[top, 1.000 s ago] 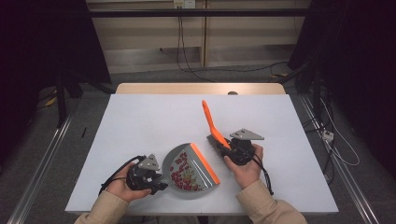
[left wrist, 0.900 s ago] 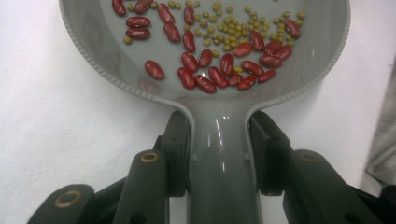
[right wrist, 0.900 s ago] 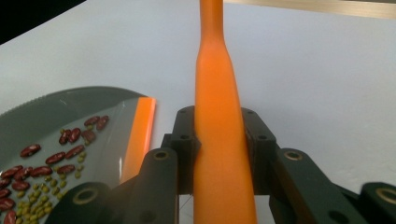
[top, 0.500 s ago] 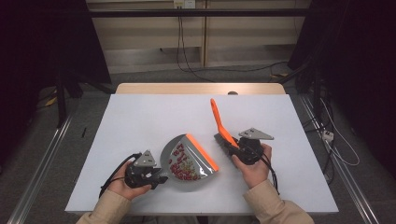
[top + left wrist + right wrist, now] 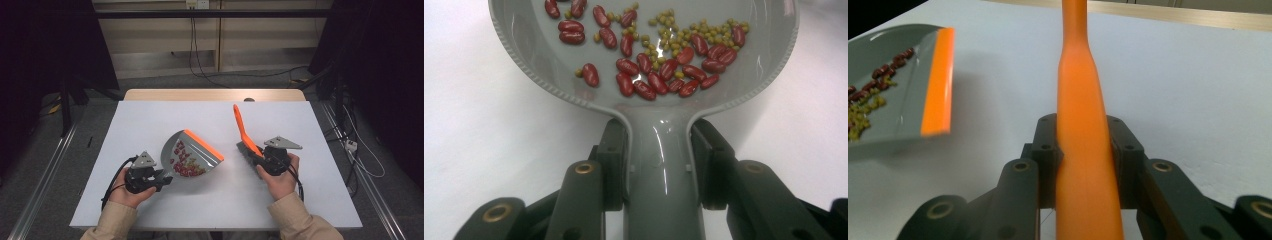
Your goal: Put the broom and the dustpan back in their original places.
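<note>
- The left gripper (image 5: 167, 177) is clamped on the grey handle of the dustpan (image 5: 192, 155); in the left gripper view its two black jaws press the handle (image 5: 659, 165) from both sides, with the gripper (image 5: 659, 167) pointing straight along the pan.
- The right gripper (image 5: 256, 156) is clamped on the orange handle of the brush (image 5: 242, 131); in the right gripper view the handle (image 5: 1083, 140) runs up between the jaws of that gripper (image 5: 1083, 145), touched by both pads.
- The dustpan sits at the near left-centre of the white table (image 5: 150, 120), its orange lip (image 5: 204, 145) turned toward the brush and lifted, so the pan is tilted back toward its handle.
- Red kidney beans (image 5: 649, 80) and small green mung beans (image 5: 684, 35) lie in the pan, gathered toward the handle end; from above they show as a red and green patch (image 5: 185, 162).
- The brush stands to the right of the dustpan, apart from it, handle slanting up and away from the person, dark bristle head (image 5: 246, 149) low near the table by the right gripper.
- In the right gripper view the pan's orange lip (image 5: 938, 80) shows at the far left, with beans (image 5: 878, 80) behind it.
- Each gripper is held by a hand in a tan sleeve (image 5: 300, 222) coming in from the near table edge.
</note>
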